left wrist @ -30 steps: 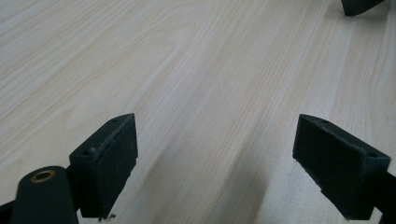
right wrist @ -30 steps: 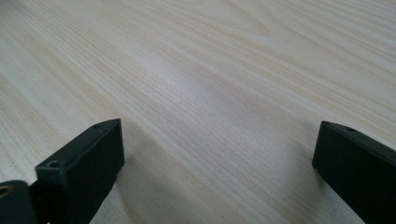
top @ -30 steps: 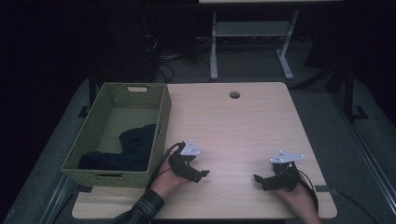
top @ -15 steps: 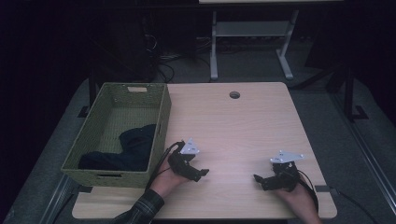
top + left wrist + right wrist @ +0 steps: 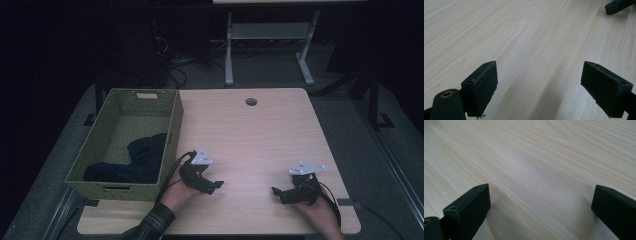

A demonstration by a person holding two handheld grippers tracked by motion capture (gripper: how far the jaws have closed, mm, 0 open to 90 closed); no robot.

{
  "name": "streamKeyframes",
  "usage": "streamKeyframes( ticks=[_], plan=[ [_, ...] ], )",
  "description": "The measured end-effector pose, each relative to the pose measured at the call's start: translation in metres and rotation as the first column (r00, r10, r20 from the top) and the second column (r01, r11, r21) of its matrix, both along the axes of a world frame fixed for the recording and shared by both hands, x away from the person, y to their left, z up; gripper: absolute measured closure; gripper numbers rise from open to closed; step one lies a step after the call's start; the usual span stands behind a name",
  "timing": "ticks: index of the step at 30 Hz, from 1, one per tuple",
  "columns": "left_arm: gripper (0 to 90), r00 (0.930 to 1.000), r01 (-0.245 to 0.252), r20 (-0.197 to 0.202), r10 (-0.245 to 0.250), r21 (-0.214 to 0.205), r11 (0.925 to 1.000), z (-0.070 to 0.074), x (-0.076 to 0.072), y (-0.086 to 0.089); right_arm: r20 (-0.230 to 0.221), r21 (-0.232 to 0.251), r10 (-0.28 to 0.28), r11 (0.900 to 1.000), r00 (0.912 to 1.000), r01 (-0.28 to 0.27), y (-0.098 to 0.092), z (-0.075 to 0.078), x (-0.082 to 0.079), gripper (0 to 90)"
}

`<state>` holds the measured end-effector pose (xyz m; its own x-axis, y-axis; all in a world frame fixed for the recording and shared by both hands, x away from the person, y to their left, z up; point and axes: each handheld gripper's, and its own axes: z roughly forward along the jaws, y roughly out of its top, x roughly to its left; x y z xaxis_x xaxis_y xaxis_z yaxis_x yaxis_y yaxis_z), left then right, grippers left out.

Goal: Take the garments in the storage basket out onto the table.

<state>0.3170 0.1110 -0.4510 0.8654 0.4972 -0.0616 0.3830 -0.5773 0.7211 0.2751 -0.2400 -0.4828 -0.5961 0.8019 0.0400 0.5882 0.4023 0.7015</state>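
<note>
Two grippers resting low on the bench (image 5: 260, 130): left gripper (image 5: 212, 186) and right gripper (image 5: 278, 192), jaws apart, clamping nothing. Dark cloth (image 5: 137, 160) lying in the green basket (image 5: 172, 125), left of frame. Reaching over the rim first, then closing deep into a fold.

A dim lab or test room — a bare light-wood desk (image 5: 260, 135) with a cable hole (image 5: 251, 101), loose cables on the grey carpet (image 5: 172, 62) behind it, and a white metal stand (image 5: 267, 42) farther back — no household furnishings.
</note>
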Motion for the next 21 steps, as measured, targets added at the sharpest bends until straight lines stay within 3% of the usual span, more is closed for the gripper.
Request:
streamKeyframes(
  ticks=[21],
  plan=[
    [13.6, 0.9992, -0.009, 0.038, 0.008, 0.024, 0.9997, 0.021, -0.003, 0.003, 0.005, -0.001, 0.01, 0.9999, 0.9999, -0.01, 0.0, 0.0, 0.0, 1.6]
  ],
)
